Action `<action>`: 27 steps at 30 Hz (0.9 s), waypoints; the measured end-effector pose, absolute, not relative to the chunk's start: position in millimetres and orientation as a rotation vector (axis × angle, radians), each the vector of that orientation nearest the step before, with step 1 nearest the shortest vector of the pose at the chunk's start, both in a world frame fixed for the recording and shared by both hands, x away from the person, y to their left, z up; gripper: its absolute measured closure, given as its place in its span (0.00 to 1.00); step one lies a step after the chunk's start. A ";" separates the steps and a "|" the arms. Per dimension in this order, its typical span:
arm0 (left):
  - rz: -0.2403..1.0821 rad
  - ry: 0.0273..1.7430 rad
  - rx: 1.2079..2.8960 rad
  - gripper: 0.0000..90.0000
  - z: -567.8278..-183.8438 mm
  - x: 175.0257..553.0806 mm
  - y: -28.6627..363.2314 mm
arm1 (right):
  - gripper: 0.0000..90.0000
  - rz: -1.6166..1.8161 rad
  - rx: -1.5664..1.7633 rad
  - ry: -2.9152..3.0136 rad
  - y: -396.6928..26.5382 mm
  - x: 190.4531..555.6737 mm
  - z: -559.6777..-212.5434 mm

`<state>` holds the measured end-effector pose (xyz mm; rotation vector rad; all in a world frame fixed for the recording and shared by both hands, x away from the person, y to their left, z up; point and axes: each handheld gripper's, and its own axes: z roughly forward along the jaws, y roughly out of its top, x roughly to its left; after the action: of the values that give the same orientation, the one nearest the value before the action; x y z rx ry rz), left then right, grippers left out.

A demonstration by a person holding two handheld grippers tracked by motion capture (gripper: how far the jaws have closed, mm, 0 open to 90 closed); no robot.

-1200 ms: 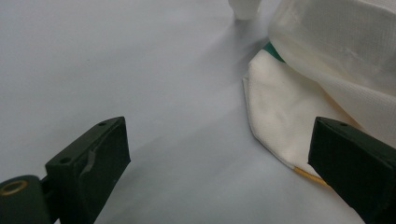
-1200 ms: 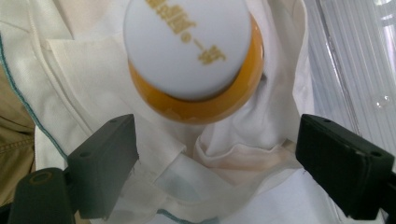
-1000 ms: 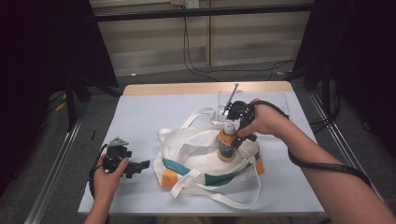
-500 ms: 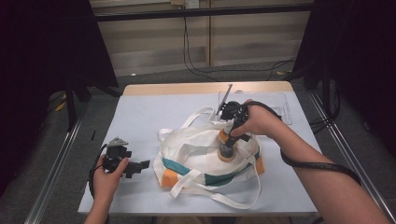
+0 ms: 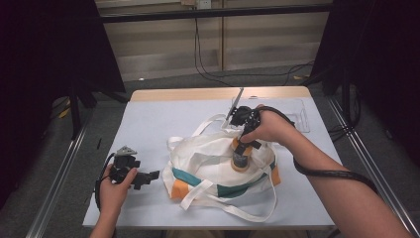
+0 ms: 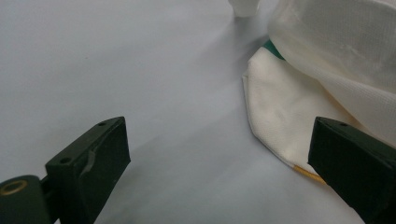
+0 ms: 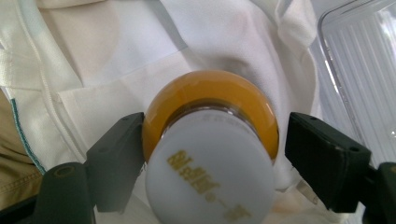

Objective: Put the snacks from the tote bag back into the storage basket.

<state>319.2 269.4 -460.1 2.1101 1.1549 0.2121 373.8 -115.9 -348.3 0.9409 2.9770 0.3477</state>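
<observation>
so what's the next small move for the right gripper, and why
Probably finish closing. The right gripper has just been closing with the orange bottle between its jaws; the left-hand pad looks against it, while a gap remains at the right-hand pad. The bottle stands on the white bag.

The left gripper (image 6: pixel 219 163) gapes over the table (image 6: pixel 116 60), seemingly just beside the white bag (image 6: pixel 327 51).

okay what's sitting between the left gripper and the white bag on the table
Nothing: in the left gripper view, bare table runs from the open left gripper to the white bag. The high view shows that gap too.
</observation>
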 end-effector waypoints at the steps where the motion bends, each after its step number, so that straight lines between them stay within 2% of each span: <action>1: 0.206 1.169 2.093 0.06 -460.4 318.6 267.7 | 0.25 0.341 0.946 2.979 -114.2 374.2 -350.4; 14: 0.204 1.154 2.114 0.06 -460.8 318.5 268.5 | 0.33 0.307 0.954 2.999 -110.0 375.1 -356.3; 27: 0.209 1.156 2.114 0.06 -460.6 318.7 269.1 | 0.34 0.265 0.949 3.006 -107.9 373.8 -354.4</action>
<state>318.7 269.1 -460.6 2.1144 1.1559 0.2090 373.8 -107.9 -354.4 0.9494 3.0061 0.2648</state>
